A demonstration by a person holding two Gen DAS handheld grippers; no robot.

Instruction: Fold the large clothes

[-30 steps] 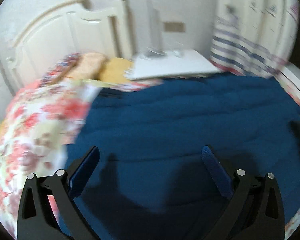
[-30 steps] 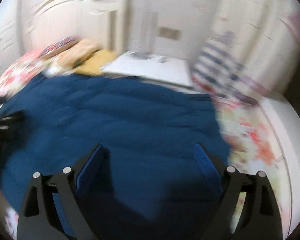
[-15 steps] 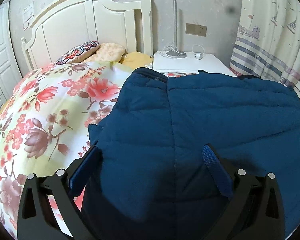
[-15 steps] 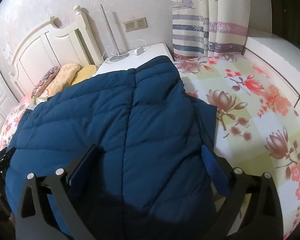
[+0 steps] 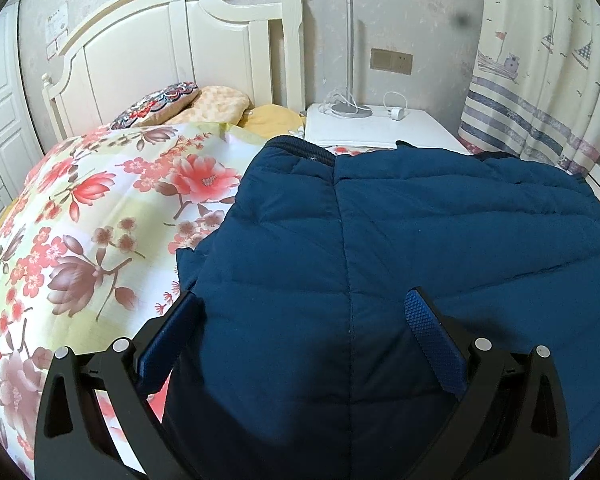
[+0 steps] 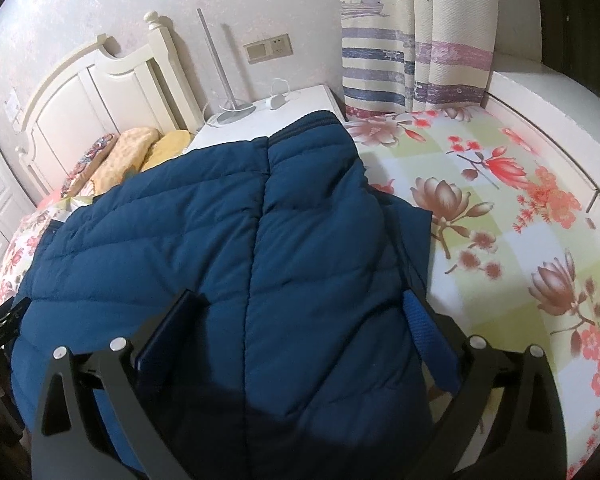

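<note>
Lying spread on floral bed [image 5: 100,216], blue puffer jacket [image 5: 380,240] unfolded, left gripper [image 5: 300,316] and right gripper [image 6: 306,312] wide, holding nothing, all folds left

home bedroom, bed [image 5: 100,220], white headboard [image 5: 160,40], bedside table [image 5: 380,128]

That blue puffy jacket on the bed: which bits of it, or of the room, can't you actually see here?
- Blue jacket near hem: both views, cut off behind the black gripper frames and in shadow.
- Sleeves: folded out of sight under the jacket body.
- Left gripper: right wrist view, mostly cut off by the picture's edge.
- Small plug on the nightstand: too small to identify.
</note>
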